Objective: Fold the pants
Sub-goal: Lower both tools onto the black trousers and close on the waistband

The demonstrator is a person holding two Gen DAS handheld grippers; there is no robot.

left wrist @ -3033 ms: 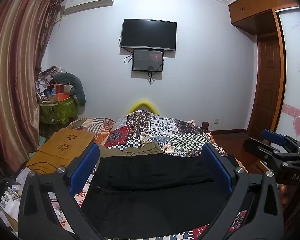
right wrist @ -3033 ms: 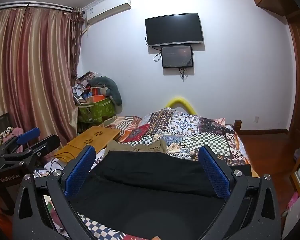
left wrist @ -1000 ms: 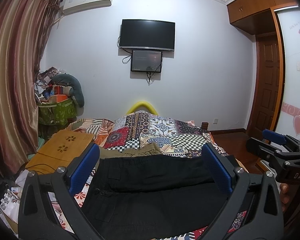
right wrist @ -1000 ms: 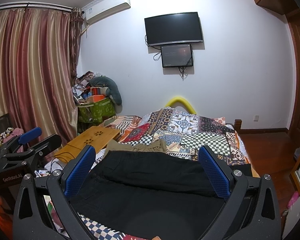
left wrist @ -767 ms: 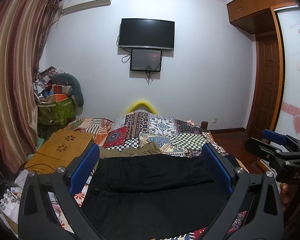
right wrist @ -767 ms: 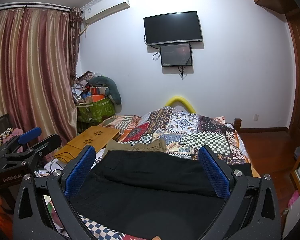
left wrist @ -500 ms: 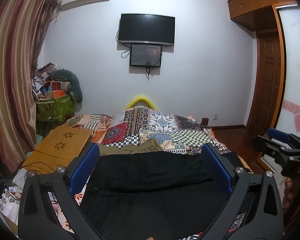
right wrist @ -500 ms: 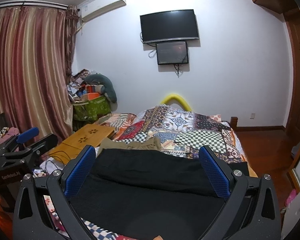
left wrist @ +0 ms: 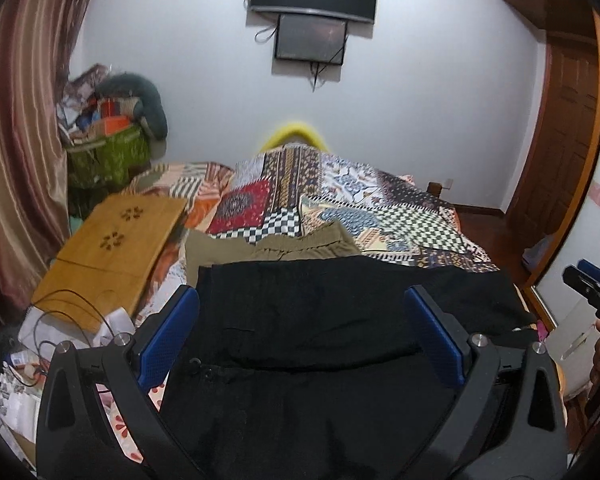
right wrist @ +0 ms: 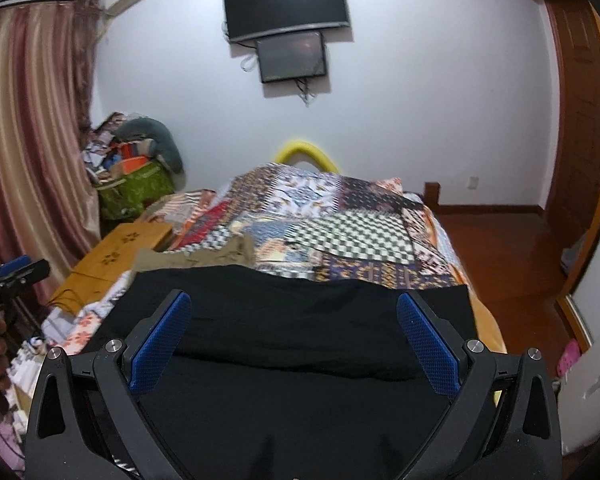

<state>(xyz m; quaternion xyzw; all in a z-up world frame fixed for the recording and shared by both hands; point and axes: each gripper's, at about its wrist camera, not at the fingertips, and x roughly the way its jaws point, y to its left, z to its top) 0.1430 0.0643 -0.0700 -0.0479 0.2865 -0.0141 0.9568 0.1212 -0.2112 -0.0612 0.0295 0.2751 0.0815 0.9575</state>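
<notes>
Left wrist view: the left gripper (left wrist: 300, 336) has its two blue-padded fingers (left wrist: 168, 340) spread wide, with nothing between them but the cloth lying below. That cloth is a pair of black pants (left wrist: 320, 340), spread across the near end of a bed covered in a patchwork quilt (left wrist: 340, 200). A horizontal crease or overlapped edge runs across the pants between the fingers, with a button visible near the left one, so one layer seems already to lie over another. Beyond the pants, touching their far edge, sits an olive-brown garment (left wrist: 284, 246). A wooden lap desk (left wrist: 112, 252) rests at the bed's left side.

Right wrist view: the right gripper (right wrist: 294, 344) is equally wide and empty, hanging above the pants (right wrist: 300, 320) toward their right end, close to the bed's edge. The other gripper (right wrist: 8, 280) shows at the far left of this view (only partly in frame).

Judging from this, the step in hand is the approach: both tools are poised over the garment and neither has taken hold. The next move likely calls for lowering each gripper to an edge or corner of the pants, closing on the cloth only (not the quilt beneath), then lifting both sides evenly so the fold lands straight.
</notes>
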